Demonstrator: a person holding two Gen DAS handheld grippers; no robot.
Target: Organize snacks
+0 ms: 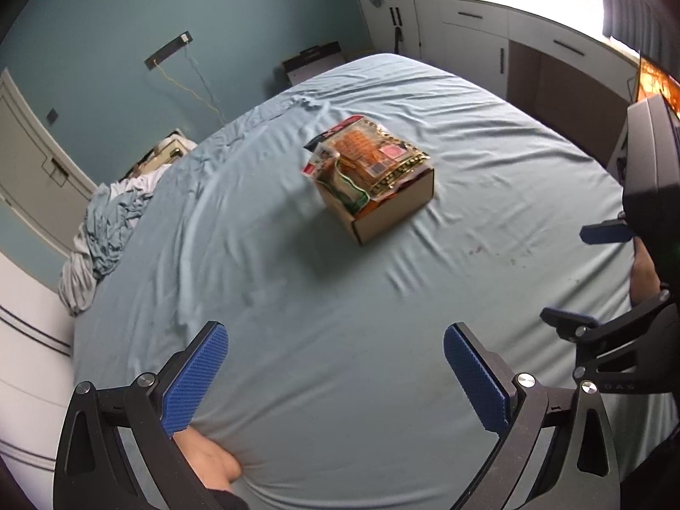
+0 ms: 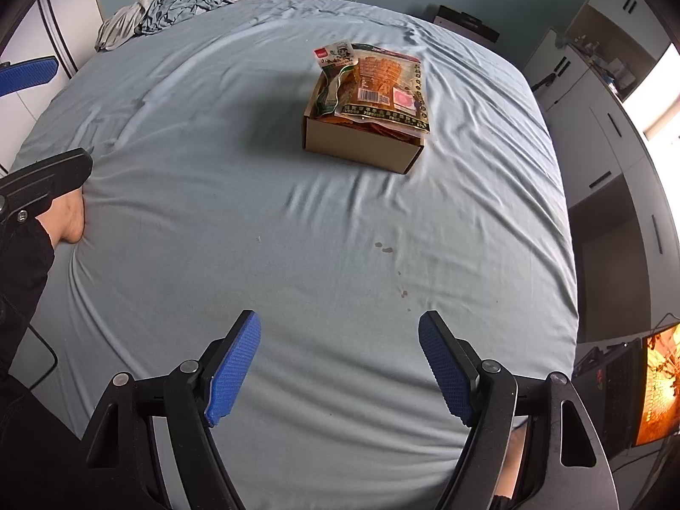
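A small cardboard box (image 1: 397,208) (image 2: 361,144) sits near the middle of a bed covered with a pale blue sheet (image 1: 297,297) (image 2: 255,233). Several snack packets (image 1: 365,157) (image 2: 374,85) lie piled in the box and stick out over its rim. My left gripper (image 1: 335,335) hovers open over the near part of the bed, well short of the box, with nothing between its blue pads. My right gripper (image 2: 340,327) is open too, empty, and also far from the box. In the left wrist view the right gripper (image 1: 595,272) shows at the right edge.
A crumpled heap of bedding (image 1: 106,229) (image 2: 170,4) lies at the far left corner of the bed. White cabinets (image 1: 467,38) (image 2: 603,136) line the wall past the bed. A glowing orange screen (image 2: 658,382) stands at the right. A person's hand (image 2: 70,216) rests on the sheet.
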